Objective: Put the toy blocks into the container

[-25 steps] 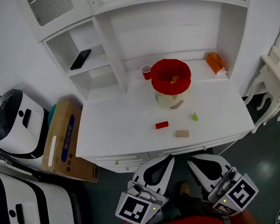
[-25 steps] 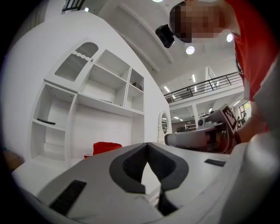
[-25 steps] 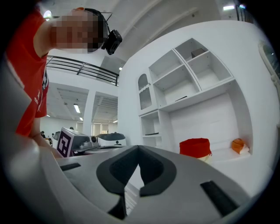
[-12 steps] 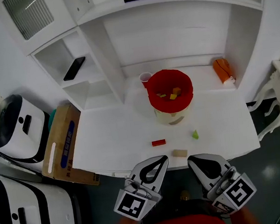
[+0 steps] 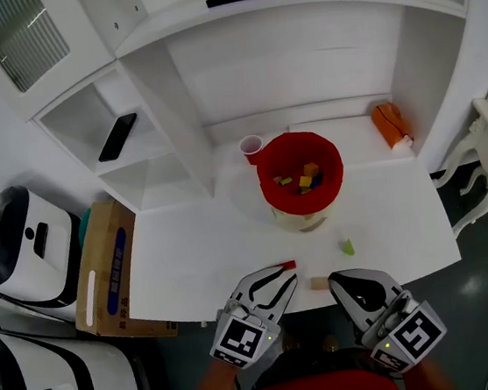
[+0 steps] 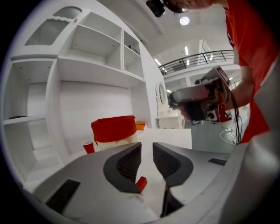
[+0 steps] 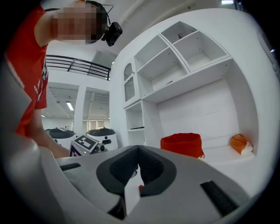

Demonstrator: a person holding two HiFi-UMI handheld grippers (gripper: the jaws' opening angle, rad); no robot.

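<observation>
Red block [image 5: 288, 265]: near edge of table [image 5: 199, 257], just ahead of left gripper [image 5: 275, 279], which has moved up to it; jaws opening, block seemingly not yet between the pads. Right gripper [image 5: 350, 283]: clenched, empty. Container [image 5: 300, 171]: farther back. Pickup looks imminent.

The person wears a red short-sleeved shirt [image 7: 27, 65]. A black camera [image 7: 113, 33] is mounted on a black head strap [image 7: 101, 9].

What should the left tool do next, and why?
Probably slide the left tool forward until the red block sits between its jaws. They are opening with nothing gripped, and the block lies on the white table right at their tips.
</observation>
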